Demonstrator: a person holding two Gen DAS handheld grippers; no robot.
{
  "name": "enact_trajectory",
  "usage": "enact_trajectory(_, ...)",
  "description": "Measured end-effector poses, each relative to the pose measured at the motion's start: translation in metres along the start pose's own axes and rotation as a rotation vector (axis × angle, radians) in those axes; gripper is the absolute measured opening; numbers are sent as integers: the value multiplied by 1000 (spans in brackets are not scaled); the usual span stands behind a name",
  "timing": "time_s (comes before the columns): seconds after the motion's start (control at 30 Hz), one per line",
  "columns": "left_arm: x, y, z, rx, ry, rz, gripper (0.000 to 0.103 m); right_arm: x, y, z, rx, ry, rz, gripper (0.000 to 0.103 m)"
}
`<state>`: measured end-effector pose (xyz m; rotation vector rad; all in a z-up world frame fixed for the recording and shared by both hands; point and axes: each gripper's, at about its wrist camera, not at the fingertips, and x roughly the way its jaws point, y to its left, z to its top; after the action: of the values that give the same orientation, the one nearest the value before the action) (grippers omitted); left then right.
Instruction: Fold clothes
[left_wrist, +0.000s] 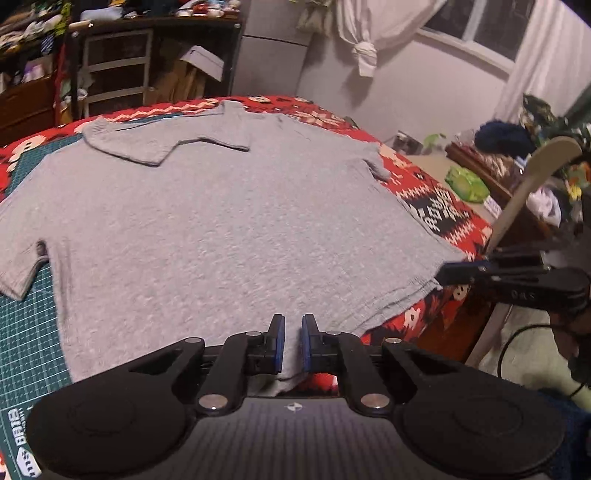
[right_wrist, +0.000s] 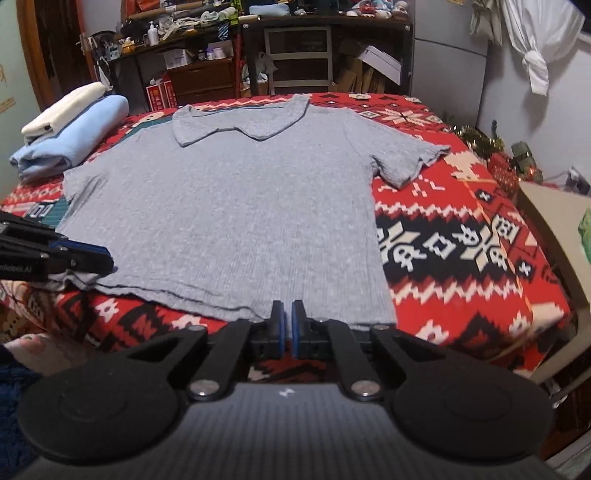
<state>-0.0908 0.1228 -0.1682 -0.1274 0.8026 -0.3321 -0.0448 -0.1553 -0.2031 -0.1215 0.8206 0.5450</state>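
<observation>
A grey short-sleeved polo shirt (left_wrist: 221, 221) lies spread flat on the bed, collar (right_wrist: 236, 122) at the far side and hem towards me. My left gripper (left_wrist: 293, 325) is shut on the near hem, with grey cloth showing between its blue pads. In the right wrist view the same gripper (right_wrist: 107, 258) sits at the shirt's (right_wrist: 240, 203) left hem corner. My right gripper (right_wrist: 288, 312) is shut on the hem close to its right end. Seen from the left wrist view, the right gripper (left_wrist: 443, 273) lies flat against that hem corner.
A red patterned blanket (right_wrist: 443, 240) covers the bed, and a green cutting mat (left_wrist: 29, 332) shows at the left under the shirt. Folded light blue and white clothes (right_wrist: 74, 129) are stacked at the far left corner. Cluttered shelves stand behind, and a cardboard box (right_wrist: 554, 221) is at the right.
</observation>
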Motion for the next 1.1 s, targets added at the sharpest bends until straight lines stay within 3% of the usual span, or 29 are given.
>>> enact_trajectory(0.13, -23, 27, 6, -87, -71, 58, 10, -7, -7, 2, 49, -32, 9, 5)
enact_trajectory(0.33, -56, 102, 8, -338, -170, 232, 11, -6, -9, 11, 56, -42, 1, 6)
enact_trajectory(0.43, -57, 127, 9, -420, -195, 258, 12, -3, -7, 14, 54, -45, 0, 7)
enact_trajectory(0.63, -58, 172, 12, -574, -244, 294, 29, -1, -1, 15, 50, -43, 1, 10)
enact_trajectory(0.73, -48, 183, 17, -609, -227, 317, 31, 0, 1, 15, 45, -43, -3, 10)
enact_trajectory(0.83, -39, 179, 22, -559, -194, 359, 25, -1, 1, 16, 45, -44, -9, 10)
enact_trajectory(0.93, -34, 173, 25, -521, -163, 369, 3, -1, -1, 16, 47, -46, -16, 10)
enact_trajectory(1.1, -37, 169, 20, -498, -160, 412, 2, -1, -4, 16, 55, -48, -21, 10)
